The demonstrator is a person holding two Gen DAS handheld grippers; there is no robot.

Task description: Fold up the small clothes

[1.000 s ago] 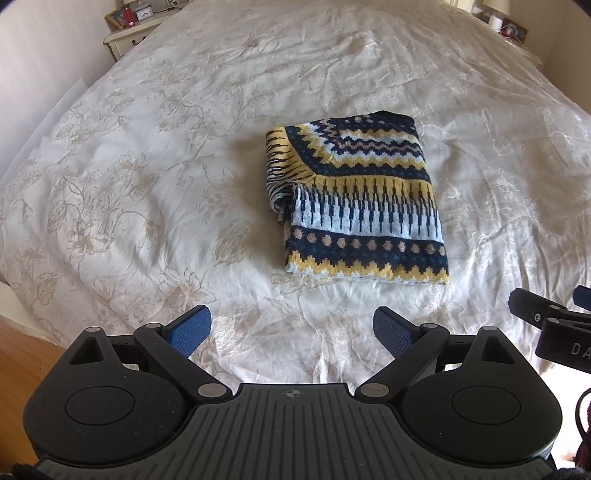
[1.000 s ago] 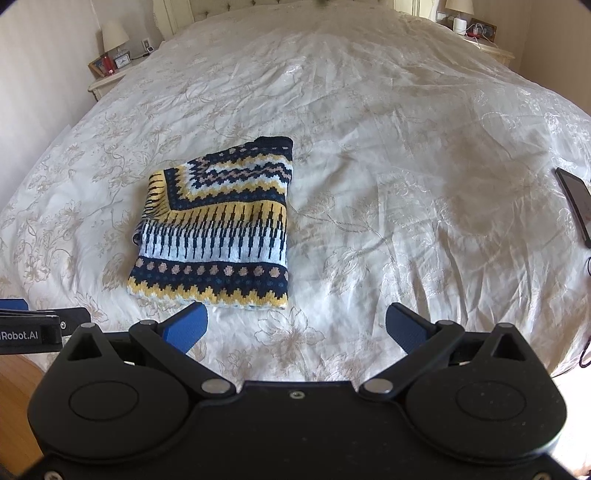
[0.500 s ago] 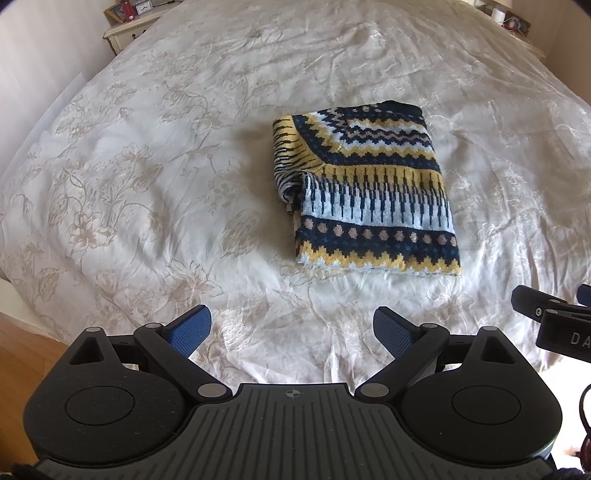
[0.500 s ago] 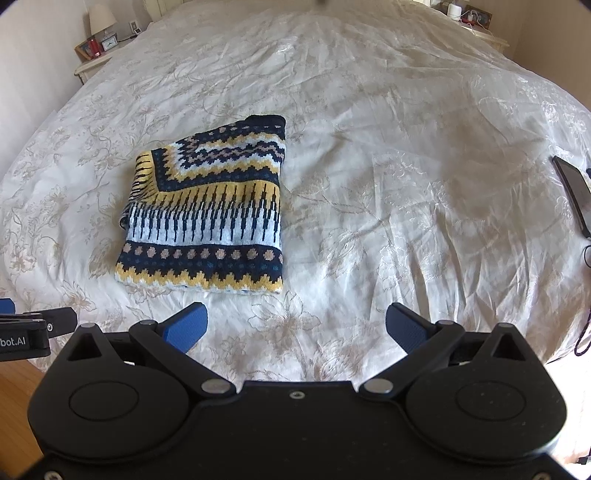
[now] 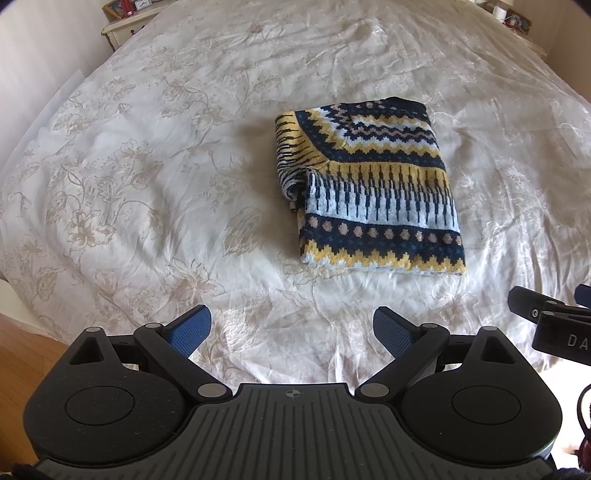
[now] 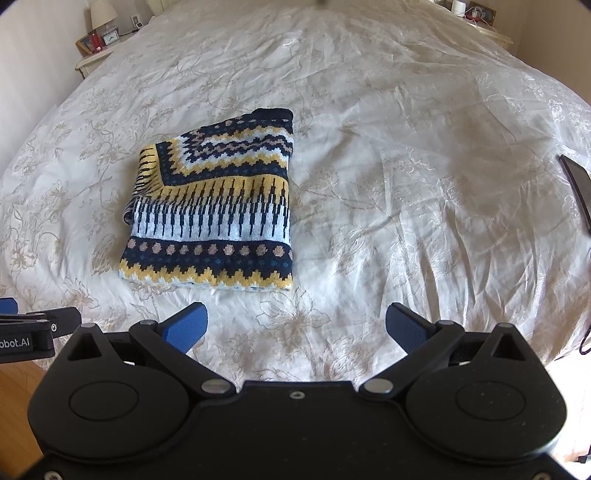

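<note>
A folded knit sweater (image 5: 373,188) with navy, yellow, pale blue and tan patterns lies flat on the white floral bedspread (image 5: 147,177). It also shows in the right wrist view (image 6: 214,206), left of centre. My left gripper (image 5: 291,328) is open and empty, held above the bed's near edge, short of the sweater and to its left. My right gripper (image 6: 295,325) is open and empty, near the sweater's front right corner but apart from it. Each gripper's tip shows at the edge of the other's view.
A dark phone (image 6: 578,188) lies on the bed at the far right. A bedside table (image 6: 96,55) with a lamp, clock and photo frame stands at the back left; another (image 5: 513,18) at the back right. Wooden floor (image 5: 26,350) shows at the lower left.
Both grippers have drifted slightly closer to the bed and sweater, tilting downward, so the sweater sits lower and larger in both views. The sweater has not moved.
</note>
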